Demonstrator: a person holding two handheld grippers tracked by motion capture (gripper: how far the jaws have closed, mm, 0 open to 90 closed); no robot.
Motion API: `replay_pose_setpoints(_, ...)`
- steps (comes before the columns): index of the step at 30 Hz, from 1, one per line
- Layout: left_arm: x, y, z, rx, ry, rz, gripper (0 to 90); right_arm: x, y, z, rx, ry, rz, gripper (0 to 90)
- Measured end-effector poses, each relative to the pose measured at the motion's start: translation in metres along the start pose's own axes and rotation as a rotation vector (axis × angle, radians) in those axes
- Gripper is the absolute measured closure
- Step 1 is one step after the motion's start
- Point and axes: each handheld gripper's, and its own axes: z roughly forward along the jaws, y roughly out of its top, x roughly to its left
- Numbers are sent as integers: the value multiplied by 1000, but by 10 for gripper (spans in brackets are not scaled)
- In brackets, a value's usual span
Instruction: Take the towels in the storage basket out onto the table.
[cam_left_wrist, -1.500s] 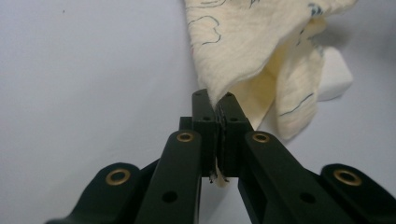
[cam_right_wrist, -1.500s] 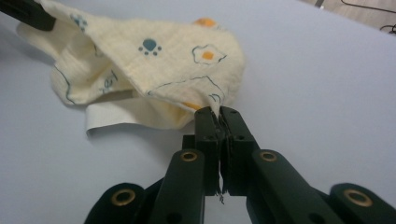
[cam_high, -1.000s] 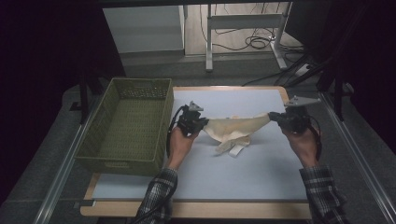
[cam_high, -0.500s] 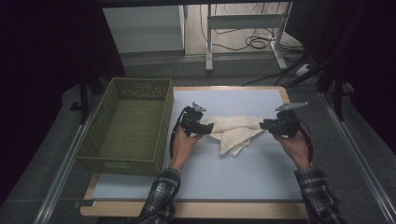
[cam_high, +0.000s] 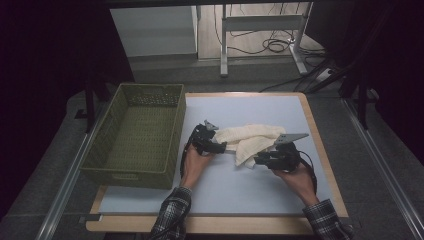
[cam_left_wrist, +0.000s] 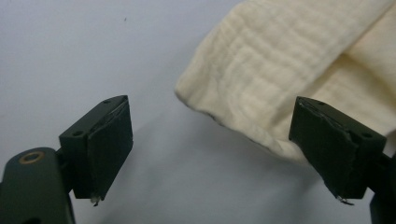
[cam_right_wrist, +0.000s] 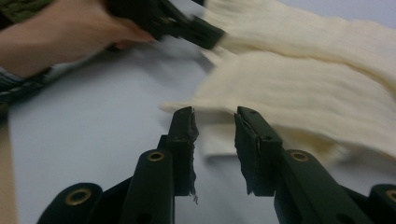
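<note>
Both grippers' fingers have just been opening and hold nothing: the left gripper (cam_high: 226, 145) wide, the right gripper (cam_high: 256, 161) a little. The green basket (cam_high: 131, 167) sits beside the mat (cam_high: 220, 187). The cream cloth (cam_high: 250, 140) lies crumpled between the grippers, its near edge blurry.

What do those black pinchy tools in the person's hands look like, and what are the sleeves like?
Each hand holds a black tool: the left tool and the right tool. Both have two chunky black fingers with flat worn pads and brass-coloured rivets. A grey three-cornered plate sits on top, and a thin black cable loops away. The person wears dark checked sleeves.
</note>
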Motion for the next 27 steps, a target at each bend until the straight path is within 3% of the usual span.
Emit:
replay_pose_setpoints(4,2,1,1,11,-2,-10,137,14,13,15,-3,43,-25,674)
replay_pose_setpoints(9,5,1,3,22,-17,-33,120,21,16,43,44,50,-60,643)
replay_pose_setpoints(16,4,1,3,20,-15,-36,120,15,-5,59,130,-7,-114,632)
replay_pose_setpoints(18,4,1,3,20,-14,-36,120,16,-10,58,100,-9,-127,646)
replay_pose_setpoints(22,4,0,3,18,-14,-35,121,25,-11,60,104,-118,-193,835)
replay_pose_setpoints(27,5,1,3,19,-15,-35,121,27,-7,54,142,-113,-187,868)
